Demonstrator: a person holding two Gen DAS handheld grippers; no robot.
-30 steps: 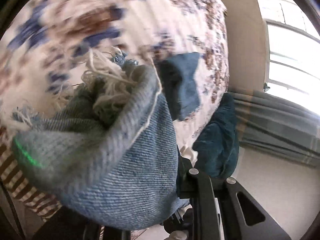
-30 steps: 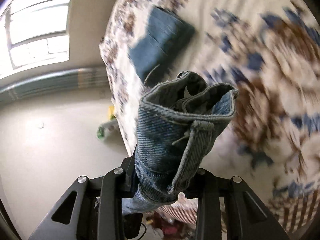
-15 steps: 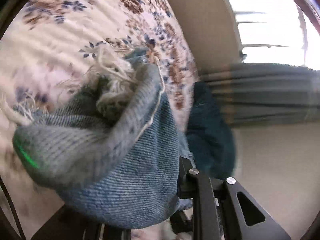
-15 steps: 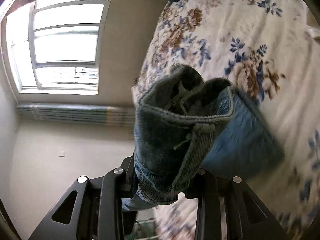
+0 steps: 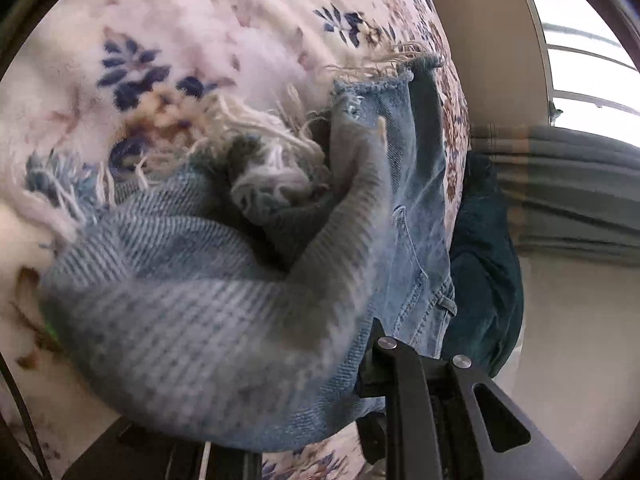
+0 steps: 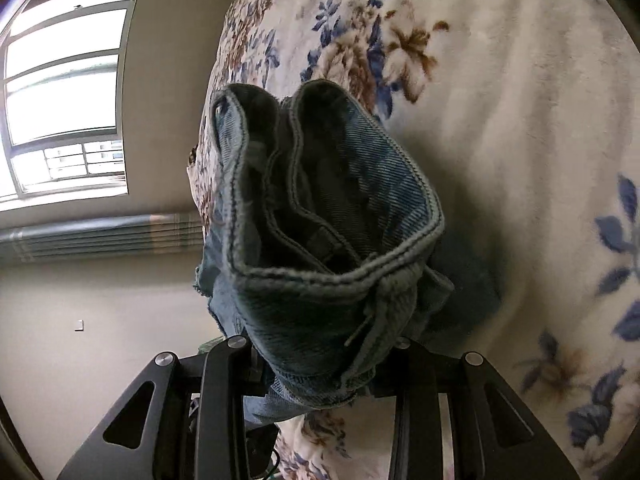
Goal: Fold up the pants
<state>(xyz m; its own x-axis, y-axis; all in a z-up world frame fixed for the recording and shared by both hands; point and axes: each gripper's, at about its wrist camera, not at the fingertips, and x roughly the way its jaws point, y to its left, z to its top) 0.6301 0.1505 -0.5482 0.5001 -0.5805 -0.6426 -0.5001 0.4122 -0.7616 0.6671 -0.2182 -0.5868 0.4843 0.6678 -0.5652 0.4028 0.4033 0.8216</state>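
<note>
A pair of light blue denim pants (image 5: 224, 304) with frayed white hems fills the left wrist view. My left gripper (image 5: 304, 404) is shut on a bunched frayed leg end, close above the floral bed cover (image 5: 200, 20). More of the pants (image 5: 420, 208) lies flat on the bed beyond. My right gripper (image 6: 320, 364) is shut on the folded waistband (image 6: 320, 216), held just above the bed (image 6: 520, 140). The fingertips of both grippers are hidden by the cloth.
A dark teal garment (image 5: 484, 264) hangs at the bed's edge. Beyond the bed are a bare floor (image 6: 100, 320), a grey radiator (image 6: 100, 236) and a bright window (image 6: 60, 92).
Both grippers have swung and come down close to the bed cover while holding the pants. The pants now lie partly flat on the bed beside the left gripper.
</note>
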